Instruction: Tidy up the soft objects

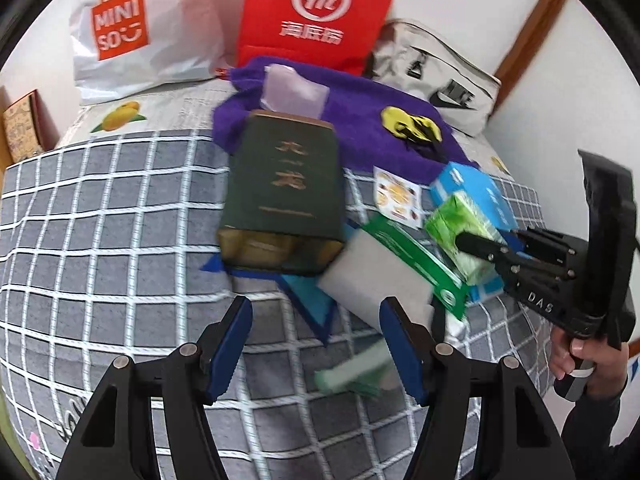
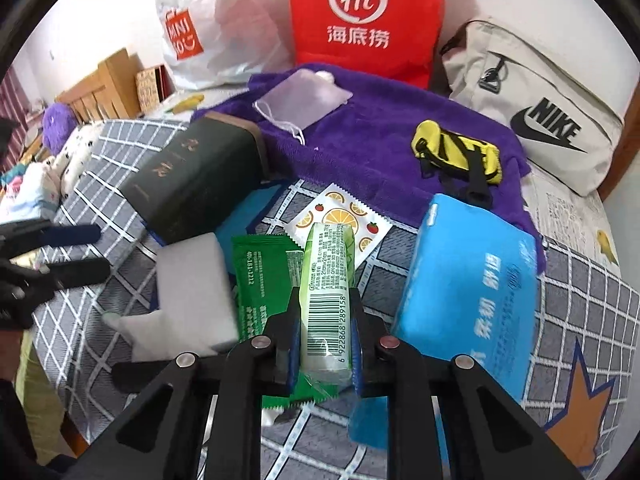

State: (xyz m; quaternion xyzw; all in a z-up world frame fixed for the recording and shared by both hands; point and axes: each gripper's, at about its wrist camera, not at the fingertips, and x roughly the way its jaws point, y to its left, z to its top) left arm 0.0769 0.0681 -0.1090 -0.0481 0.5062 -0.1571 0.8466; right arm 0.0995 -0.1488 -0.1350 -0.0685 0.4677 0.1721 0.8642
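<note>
Right gripper (image 2: pixel 325 344), bottom centre of the right wrist view, is clamped on a green-and-white tissue pack (image 2: pixel 328 300), blue pads pressing both its long sides, barcode face up. The same grip shows at right-centre of the left wrist view, a hand (image 1: pixel 580 360) on the handle at lower right. Left gripper (image 1: pixel 316 344), bottom centre of its own view, stands wide with nothing between the fingers, hovering over the grey checked bedspread (image 1: pixel 100 220).

Just left of the held pack lie a green sachet (image 2: pixel 260 276) and a pale grey sponge block (image 2: pixel 192 276); to its right, a blue tissue box (image 2: pixel 468 292). Behind it, centre frame, a fruit-print packet (image 2: pixel 340 216).

Further back, a dark green tin (image 2: pixel 200 184) lies on its side, left of centre. A purple towel (image 2: pixel 360 128) spreads across mid-frame, w/ a sheer drawstring pouch (image 2: pixel 304 96) and a yellow-black strap item (image 2: pixel 456 152) on it.

Along the top, a white Miniso bag (image 2: pixel 208 28), a red paper bag (image 2: pixel 364 20) and, upper right, a beige Nike bag (image 2: pixel 532 100)
</note>
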